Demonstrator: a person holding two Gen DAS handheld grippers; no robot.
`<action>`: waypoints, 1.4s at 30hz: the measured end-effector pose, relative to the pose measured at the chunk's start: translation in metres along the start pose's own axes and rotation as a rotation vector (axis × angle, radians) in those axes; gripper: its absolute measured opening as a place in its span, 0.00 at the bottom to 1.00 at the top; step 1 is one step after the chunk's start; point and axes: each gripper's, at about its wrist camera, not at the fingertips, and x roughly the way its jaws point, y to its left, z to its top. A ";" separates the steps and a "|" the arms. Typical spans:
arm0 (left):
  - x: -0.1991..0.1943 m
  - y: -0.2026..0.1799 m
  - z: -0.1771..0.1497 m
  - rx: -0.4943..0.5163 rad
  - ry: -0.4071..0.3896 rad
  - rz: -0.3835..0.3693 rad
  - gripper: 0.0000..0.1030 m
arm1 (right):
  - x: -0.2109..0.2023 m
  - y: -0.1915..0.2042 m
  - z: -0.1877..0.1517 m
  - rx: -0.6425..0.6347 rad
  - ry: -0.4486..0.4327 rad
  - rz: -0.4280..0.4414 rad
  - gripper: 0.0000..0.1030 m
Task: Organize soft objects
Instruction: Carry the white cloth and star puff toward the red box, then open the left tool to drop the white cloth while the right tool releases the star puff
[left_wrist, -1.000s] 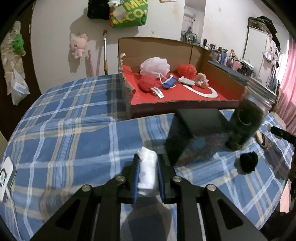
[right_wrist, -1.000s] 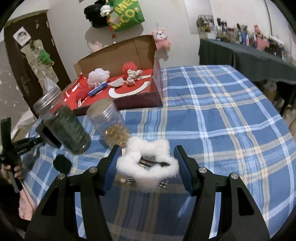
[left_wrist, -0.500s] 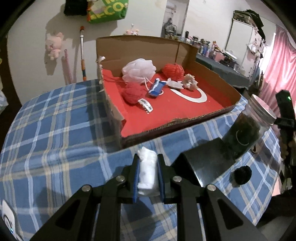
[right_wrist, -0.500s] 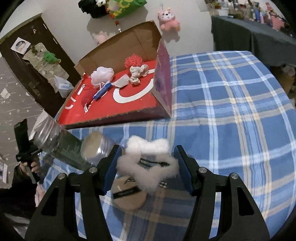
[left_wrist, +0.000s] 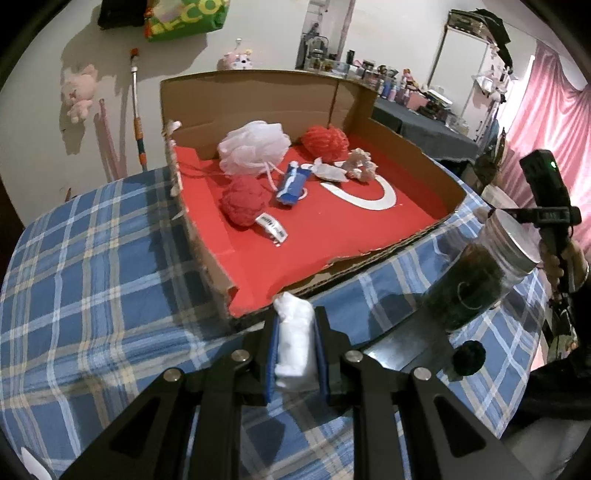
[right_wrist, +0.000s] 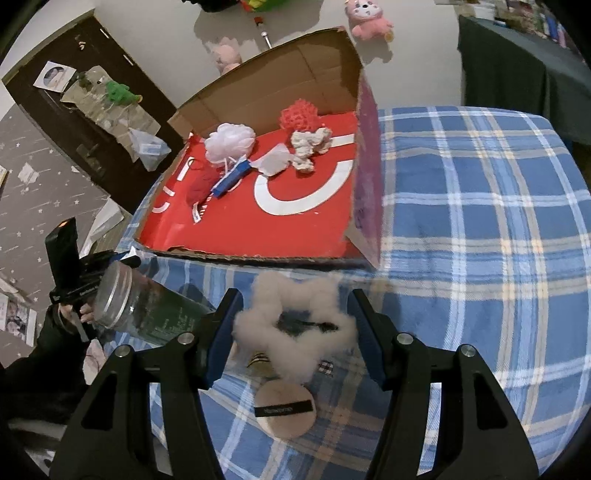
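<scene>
Now left gripper (left_wrist: 295, 354) fingers pinched narrow on a white soft wad (left_wrist: 294, 345), held just before the torn near edge of the cardboard box (left_wrist: 258, 99); right gripper (right_wrist: 293, 334) fingers half spread, clasping a fluffy white scrunchie (right_wrist: 295, 328) above the plaid table (right_wrist: 480, 240), over a round powder puff (right_wrist: 285, 410); inside the box, white loofah (left_wrist: 253, 147), red loofahs and a crumpled scrunchie; dark jar (left_wrist: 476, 284) beside the box

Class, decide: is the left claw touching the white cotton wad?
Touching. The left wrist view shows the left claw with both blue pads pressed against the white cotton wad.
</scene>
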 end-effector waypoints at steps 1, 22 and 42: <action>0.000 -0.001 0.001 0.004 0.002 -0.005 0.18 | 0.001 0.001 0.002 -0.004 0.002 0.002 0.56; 0.028 -0.026 0.058 0.065 0.017 0.035 0.18 | 0.048 0.046 0.055 -0.214 -0.019 -0.110 0.56; 0.102 -0.013 0.086 0.089 0.205 0.173 0.20 | 0.117 0.053 0.080 -0.452 0.097 -0.394 0.56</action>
